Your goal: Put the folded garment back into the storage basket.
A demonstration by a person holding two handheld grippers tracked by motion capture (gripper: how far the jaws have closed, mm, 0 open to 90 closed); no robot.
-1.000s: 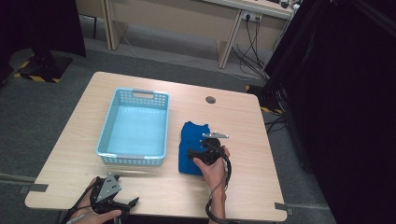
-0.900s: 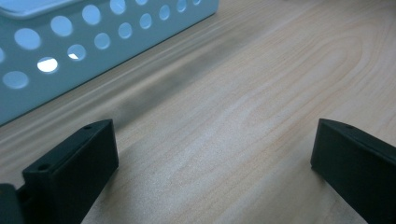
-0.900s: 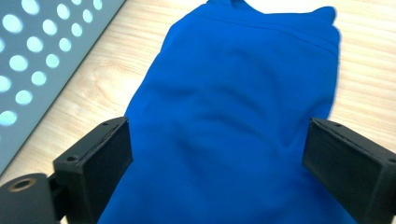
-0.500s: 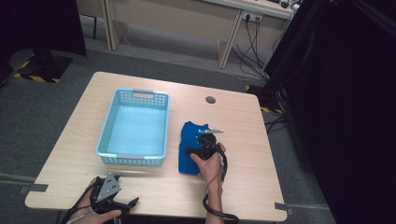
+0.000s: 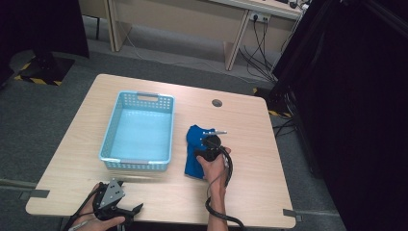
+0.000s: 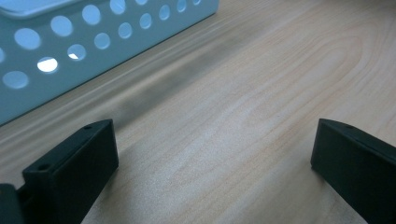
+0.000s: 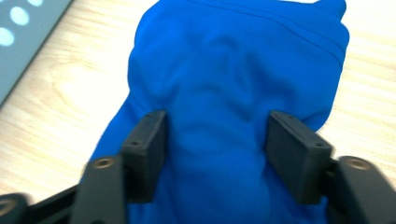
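— Blue cloth (image 5: 196,153) on the table (image 5: 250,144), just right of the light-blue basket (image 5: 139,132), not yet inside. Right gripper (image 7: 217,140) pressed down onto it, jaws just been closing, a raised ridge of fabric bunched between them.

— Clamped already?

— Looks like pads (image 7: 148,140) touching both flanks of the fold, squeezing it up. Hard to call firm yet; worth closing a little further before any lift.

— And the left gripper (image 6: 210,154)?

— Jaws wide apart, nothing between, parked low over bare wood near the basket's front wall (image 6: 93,51). Seen from above near the table's front edge (image 5: 115,204), well clear of the cloth.

— Best way through this step?

— Keep pinching the ridge at mid-cloth, not a loose edge. Lift straight up only once the fold stays gripped, high enough to clear the basket rim, then carry left. Likely risk: a thin pinch, with the rest trailing and catching on the rim.
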